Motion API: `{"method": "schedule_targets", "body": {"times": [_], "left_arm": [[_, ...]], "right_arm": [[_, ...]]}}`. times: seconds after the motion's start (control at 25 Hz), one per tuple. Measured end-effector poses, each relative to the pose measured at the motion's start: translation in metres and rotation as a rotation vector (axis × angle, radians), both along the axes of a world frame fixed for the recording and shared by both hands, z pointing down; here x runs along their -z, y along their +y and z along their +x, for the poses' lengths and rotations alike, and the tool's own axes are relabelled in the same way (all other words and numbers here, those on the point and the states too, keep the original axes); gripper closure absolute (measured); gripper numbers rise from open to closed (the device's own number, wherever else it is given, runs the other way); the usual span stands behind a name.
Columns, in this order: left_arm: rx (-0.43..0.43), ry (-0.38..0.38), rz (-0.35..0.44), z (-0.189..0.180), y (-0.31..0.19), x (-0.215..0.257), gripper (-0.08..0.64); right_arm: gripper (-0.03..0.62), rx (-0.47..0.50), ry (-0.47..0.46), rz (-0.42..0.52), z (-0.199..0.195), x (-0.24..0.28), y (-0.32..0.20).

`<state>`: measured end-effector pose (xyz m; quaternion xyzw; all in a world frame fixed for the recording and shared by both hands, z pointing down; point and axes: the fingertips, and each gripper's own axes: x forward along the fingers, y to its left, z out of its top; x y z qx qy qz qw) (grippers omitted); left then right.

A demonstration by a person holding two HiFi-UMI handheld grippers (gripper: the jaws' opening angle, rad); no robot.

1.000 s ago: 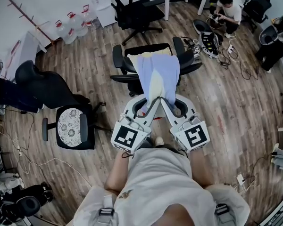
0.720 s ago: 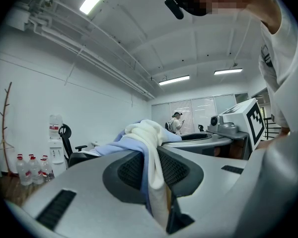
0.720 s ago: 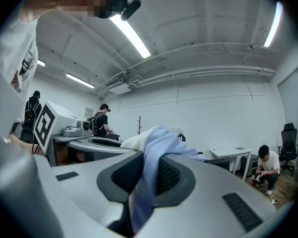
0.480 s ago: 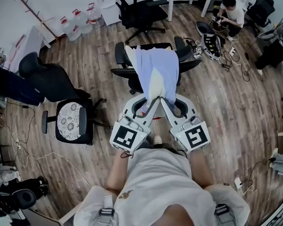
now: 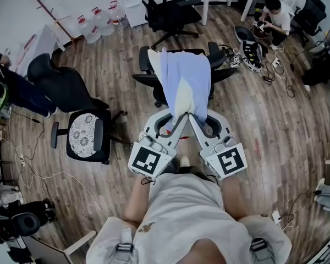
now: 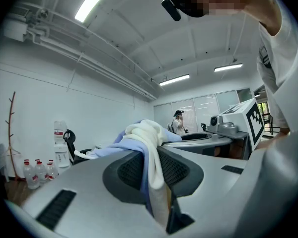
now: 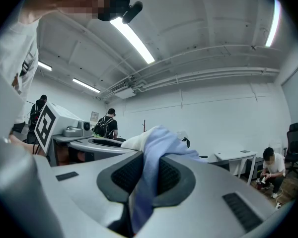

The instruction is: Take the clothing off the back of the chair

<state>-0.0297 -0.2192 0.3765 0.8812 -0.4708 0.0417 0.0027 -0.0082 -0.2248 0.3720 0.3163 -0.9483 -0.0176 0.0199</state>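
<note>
Three black office chairs stand nearest on the wood floor (image 5: 264, 125), with more dark ones at the right edge too crowded to count. One chair (image 5: 144, 65) in the middle carries the single piece of clothing (image 5: 186, 78), a pale blue and cream garment. It lies over the top of the backrest and runs in a taut band down towards the person. Two grippers meet at its near end, side by side. The left gripper (image 5: 175, 116) has its jaws drawn almost together, and its own view shows the left gripper (image 6: 151, 167) with blue and cream folds pinched between the dark pads. The right gripper (image 5: 193, 114) is narrowed just as far, and its own view shows the right gripper (image 7: 144, 177) clamped on a blue fold. One seated person (image 5: 275, 12) is on the floor at the far right. Three water jugs (image 5: 102, 21) stand along the far wall.
</note>
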Motion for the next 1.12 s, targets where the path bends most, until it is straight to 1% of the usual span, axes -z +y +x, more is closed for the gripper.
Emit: {"method": "schedule_targets", "body": {"times": [0.32,0.44,0.56,0.64,0.76,0.84,0.96,1.12], "left_arm": [[0.008,-0.003,0.008,0.008,0.010,0.007,0.480],[0.012,-0.003,0.009,0.007,0.013,0.009,0.479],[0.014,0.000,0.012,0.006,0.017,0.011,0.479],[0.013,0.002,0.015,0.005,0.019,0.012,0.480],[0.011,0.002,0.023,0.004,0.023,0.014,0.479],[0.007,0.002,0.026,0.002,0.026,0.015,0.479],[0.000,0.005,0.025,0.003,0.032,0.018,0.479],[-0.014,0.007,0.031,-0.002,0.039,0.020,0.480]], "right_arm": [[0.529,0.021,-0.021,0.020,0.007,0.007,0.011],[0.529,0.032,-0.034,0.009,0.006,0.007,0.016],[0.529,0.025,-0.002,0.005,0.006,0.008,0.018],[0.529,0.027,-0.004,0.016,0.005,0.010,0.020],[0.529,0.019,0.033,0.005,0.006,0.004,0.023],[0.529,0.025,0.017,0.019,0.004,0.007,0.027],[0.529,0.034,-0.036,0.061,0.002,0.018,0.034],[0.529,0.021,-0.030,0.067,-0.002,0.020,0.041]]}}
